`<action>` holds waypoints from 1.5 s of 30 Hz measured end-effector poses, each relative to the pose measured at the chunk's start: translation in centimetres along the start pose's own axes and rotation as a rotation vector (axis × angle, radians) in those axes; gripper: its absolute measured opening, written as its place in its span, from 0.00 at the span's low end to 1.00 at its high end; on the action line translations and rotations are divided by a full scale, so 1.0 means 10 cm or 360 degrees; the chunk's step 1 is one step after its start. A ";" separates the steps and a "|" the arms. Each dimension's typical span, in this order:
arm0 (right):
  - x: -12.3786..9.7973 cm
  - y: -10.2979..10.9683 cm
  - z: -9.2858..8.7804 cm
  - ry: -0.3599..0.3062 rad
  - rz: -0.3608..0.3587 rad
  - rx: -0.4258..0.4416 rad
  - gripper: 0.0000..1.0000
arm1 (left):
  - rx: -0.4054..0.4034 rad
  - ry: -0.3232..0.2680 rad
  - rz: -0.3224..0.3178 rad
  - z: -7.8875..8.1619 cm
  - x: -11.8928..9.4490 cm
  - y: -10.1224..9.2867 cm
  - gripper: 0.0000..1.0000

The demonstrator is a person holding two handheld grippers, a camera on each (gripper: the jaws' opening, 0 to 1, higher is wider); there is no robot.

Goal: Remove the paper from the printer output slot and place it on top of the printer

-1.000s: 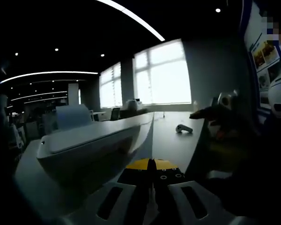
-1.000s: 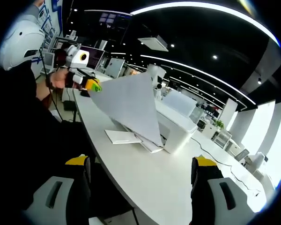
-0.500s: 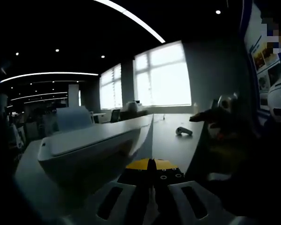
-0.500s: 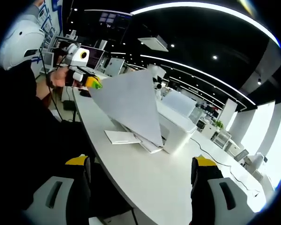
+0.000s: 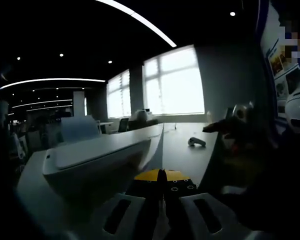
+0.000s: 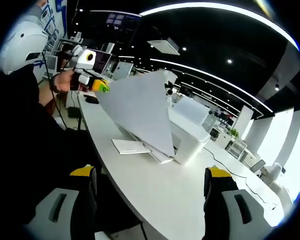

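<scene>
Left tool (image 6: pixel 101 88), seen in the right gripper view, is clamped shut on one corner of the paper (image 6: pixel 137 113); in the left gripper view its own two yellow-tipped jaws (image 5: pixel 162 176) meet closed with the sheet's thin edge between them. One sheet of paper, held up in the air over the table (image 6: pixel 155 185), tilted, its lower corner hanging down just in front of the printer (image 6: pixel 189 136). Cannot tell if that lower corner touches the printer's tray. One person's hand (image 6: pixel 64 82) grips the left tool.

Right tool (image 6: pixel 152 192): two jaws spread wide apart, nothing between them, low over the near table edge, well apart from the printer.

One white printer on the table, with one raised rear paper support (image 6: pixel 192 110) standing at its back. In front of the printer: one pulled-out output tray (image 6: pixel 160 154) and one flat white piece (image 6: pixel 131 145) lying on the table just beside the tray.

In the left gripper view the printer (image 5: pixel 95 160) sits left of the jaws, and one small dark object (image 5: pixel 196 142) lies on the table (image 5: pixel 182 155) beyond the printer, toward the windows. One white helmet (image 6: pixel 21 45) on the person, well behind the printer.
</scene>
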State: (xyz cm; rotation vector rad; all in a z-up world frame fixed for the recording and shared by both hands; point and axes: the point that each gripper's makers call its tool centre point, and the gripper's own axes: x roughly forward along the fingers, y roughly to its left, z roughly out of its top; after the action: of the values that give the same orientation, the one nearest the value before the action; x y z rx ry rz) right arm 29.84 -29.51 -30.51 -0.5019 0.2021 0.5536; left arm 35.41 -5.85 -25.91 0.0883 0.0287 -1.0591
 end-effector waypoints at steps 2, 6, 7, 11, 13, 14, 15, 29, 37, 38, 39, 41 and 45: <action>0.00 0.00 0.00 -0.0001 0.0001 0.0001 0.84 | -0.0003 -0.0003 -0.0001 0.01 0.00 0.00 0.06; 0.00 0.00 0.00 -0.0001 0.0002 -0.0001 0.84 | -0.0004 -0.0008 -0.0002 0.03 -0.01 -0.01 0.06; 0.00 0.00 0.00 -0.0002 0.0002 0.0000 0.84 | -0.0005 -0.0010 -0.0002 0.03 -0.01 -0.01 0.06; 0.00 0.00 -0.01 0.0000 0.0002 0.0001 0.84 | -0.0001 -0.0014 -0.0001 0.05 -0.01 -0.01 0.06; -0.01 0.00 -0.01 0.0001 0.0001 0.0001 0.84 | -0.0002 -0.0015 0.0001 0.05 -0.02 0.00 0.06; -0.01 0.00 -0.01 0.0001 0.0002 0.0001 0.84 | -0.0002 -0.0016 0.0001 0.05 -0.02 0.00 0.06; -0.01 0.00 -0.01 -0.0001 0.0002 0.0001 0.84 | -0.0002 -0.0017 0.0002 0.06 -0.02 0.00 0.06; 0.00 0.01 0.00 -0.0002 0.0002 0.0003 0.84 | 0.0001 -0.0027 0.0003 0.09 -0.03 0.01 0.06; 0.00 0.01 -0.01 0.0000 0.0002 0.0001 0.84 | 0.0013 -0.0035 0.0006 0.12 -0.04 0.00 0.06; 0.00 0.01 0.00 -0.0002 0.0003 0.0002 0.84 | 0.0014 -0.0037 0.0008 0.12 -0.04 0.01 0.06; -0.01 0.01 0.00 -0.0003 0.0002 0.0002 0.84 | 0.0015 -0.0039 0.0010 0.13 -0.04 0.01 0.06; -0.01 0.00 -0.01 -0.0001 -0.0001 0.0001 0.84 | 0.0013 -0.0042 0.0010 0.13 -0.05 0.01 0.06; -0.01 0.00 -0.01 0.0001 -0.0001 0.0003 0.84 | 0.0017 -0.0047 0.0012 0.15 -0.05 0.01 0.06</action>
State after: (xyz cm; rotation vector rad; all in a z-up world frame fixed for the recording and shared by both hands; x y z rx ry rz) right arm 29.75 -29.59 -30.61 -0.5006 0.2032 0.5528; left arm 35.24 -5.50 -24.41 0.0826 -0.0042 -1.0531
